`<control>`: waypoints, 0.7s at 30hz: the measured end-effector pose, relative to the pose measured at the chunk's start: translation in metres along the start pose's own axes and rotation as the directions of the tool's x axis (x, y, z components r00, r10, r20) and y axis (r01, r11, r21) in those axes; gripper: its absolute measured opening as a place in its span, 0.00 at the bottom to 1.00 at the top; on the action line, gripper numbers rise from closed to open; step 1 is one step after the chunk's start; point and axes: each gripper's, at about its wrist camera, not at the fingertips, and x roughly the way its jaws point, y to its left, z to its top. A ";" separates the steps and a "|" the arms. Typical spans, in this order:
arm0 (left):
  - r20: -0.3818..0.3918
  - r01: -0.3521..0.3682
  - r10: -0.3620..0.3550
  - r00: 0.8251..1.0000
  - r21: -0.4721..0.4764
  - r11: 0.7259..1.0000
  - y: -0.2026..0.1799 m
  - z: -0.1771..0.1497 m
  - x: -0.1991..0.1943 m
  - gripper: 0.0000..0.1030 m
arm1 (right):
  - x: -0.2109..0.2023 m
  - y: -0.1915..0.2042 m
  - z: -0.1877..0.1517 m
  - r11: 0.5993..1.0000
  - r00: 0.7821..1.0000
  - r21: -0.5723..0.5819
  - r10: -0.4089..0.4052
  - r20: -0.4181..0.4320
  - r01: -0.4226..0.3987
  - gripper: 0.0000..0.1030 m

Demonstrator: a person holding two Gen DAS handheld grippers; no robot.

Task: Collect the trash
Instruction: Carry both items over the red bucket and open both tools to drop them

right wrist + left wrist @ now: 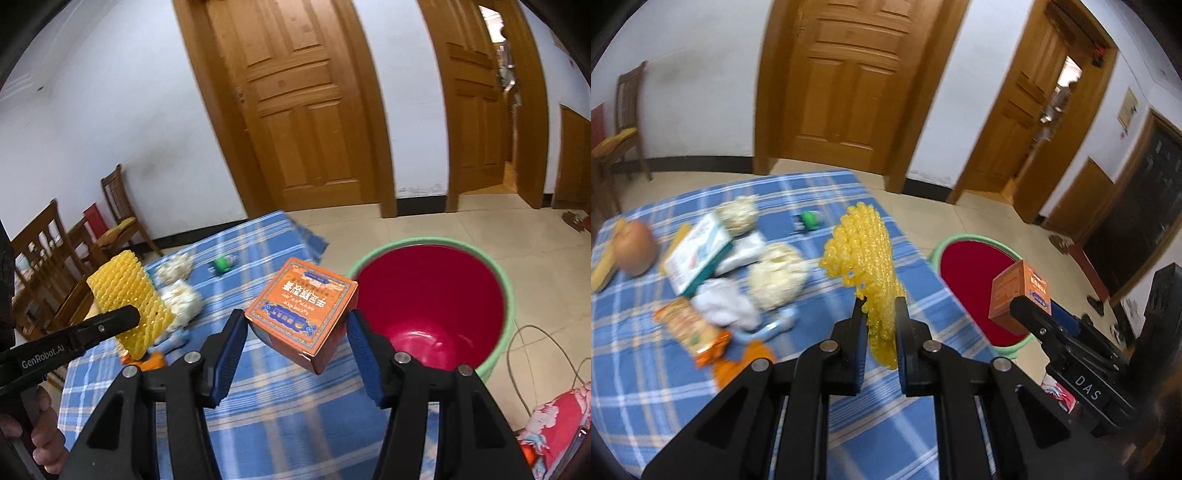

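- Right now my right gripper (295,325) clamps the orange box (301,314), nearer the red bin (428,299), just right.
- My left gripper (879,314) pinches yellow foam netting (862,254), farther off.

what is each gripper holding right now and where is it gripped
Left hand-held gripper: yellow foam net, pinched at its lower end. Right hand-held gripper: orange box, clamped across opposite sides.

The left claw (880,308) is clamped on a yellow foam net sleeve (862,254), holding it up above the desk (665,387) with its blue plaid cloth. Off to the right, the right claw (1028,308) grips a small orange cardboard box (1019,291) over a red bucket with a green rim (975,273) on the tiled floor. On the desk lie a brown onion (635,247), a white and teal carton (696,254), crumpled white tissues (777,275) and an orange snack wrapper (692,330).
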 end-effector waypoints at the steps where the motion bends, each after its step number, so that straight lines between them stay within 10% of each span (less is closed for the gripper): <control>1: -0.006 0.009 -0.009 1.000 0.016 1.000 -0.007 0.002 0.007 0.12 | 0.000 -0.006 0.001 1.000 1.000 0.008 -0.006 0.001 0.006 0.57; 21: -0.174 0.064 -0.034 0.984 0.170 0.983 -0.099 0.009 0.115 0.12 | 0.021 -0.109 -0.008 0.971 0.986 0.179 -0.144 -0.088 0.158 0.57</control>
